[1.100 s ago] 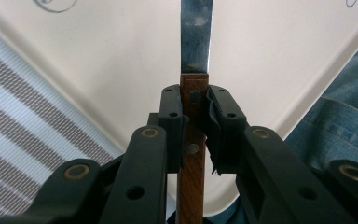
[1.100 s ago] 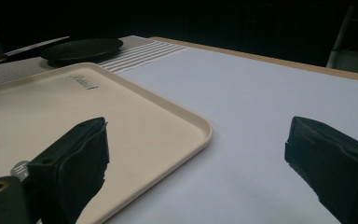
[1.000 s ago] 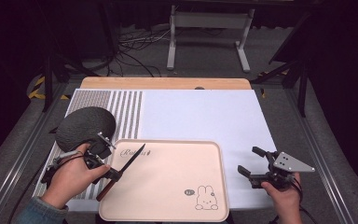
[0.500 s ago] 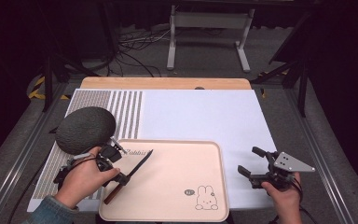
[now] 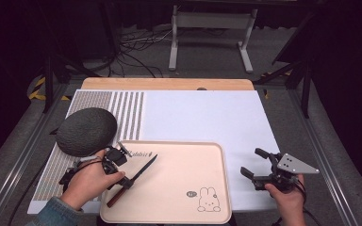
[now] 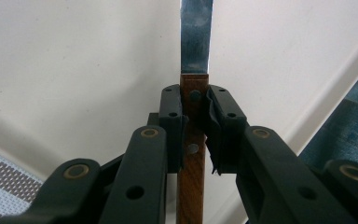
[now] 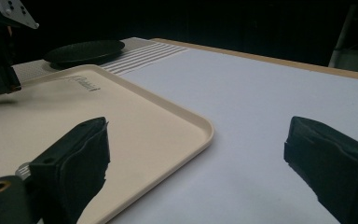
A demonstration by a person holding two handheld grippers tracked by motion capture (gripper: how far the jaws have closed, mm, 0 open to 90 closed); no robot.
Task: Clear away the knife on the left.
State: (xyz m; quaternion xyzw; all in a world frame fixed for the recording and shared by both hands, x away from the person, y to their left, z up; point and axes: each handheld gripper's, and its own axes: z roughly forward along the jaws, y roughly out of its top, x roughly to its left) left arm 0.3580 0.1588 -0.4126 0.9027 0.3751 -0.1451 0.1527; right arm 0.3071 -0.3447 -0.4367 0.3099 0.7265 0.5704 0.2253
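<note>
One knife point(image 5: 133, 179) is in your left gripper point(image 5: 121, 174): a dark, narrow blade on a brown wooden handle with metal rivets. In the left gripper view the jaws are clamped on the handle point(image 6: 192, 154) just below where the blade point(image 6: 196, 35) begins. From the high view the knife lies diagonally over the near-left part of the tray point(image 5: 217, 155), tip pointing toward the far right, handle end near the tray's front-left rim.

Your right gripper point(image 5: 254, 165) sits off the tray's right edge over the white mat point(image 5: 202, 113), jaws spread wide with nothing between them. The mat beyond the tray is bare across to the bench's point(image 5: 169, 84) far wooden edge. A dark round dish point(image 5: 86, 131) rests on the striped strip just beside the tray's far-left corner, close to your left hand point(image 5: 89, 181).

The beige tray carries a printed rabbit point(image 5: 208, 199) near its front right.
</note>
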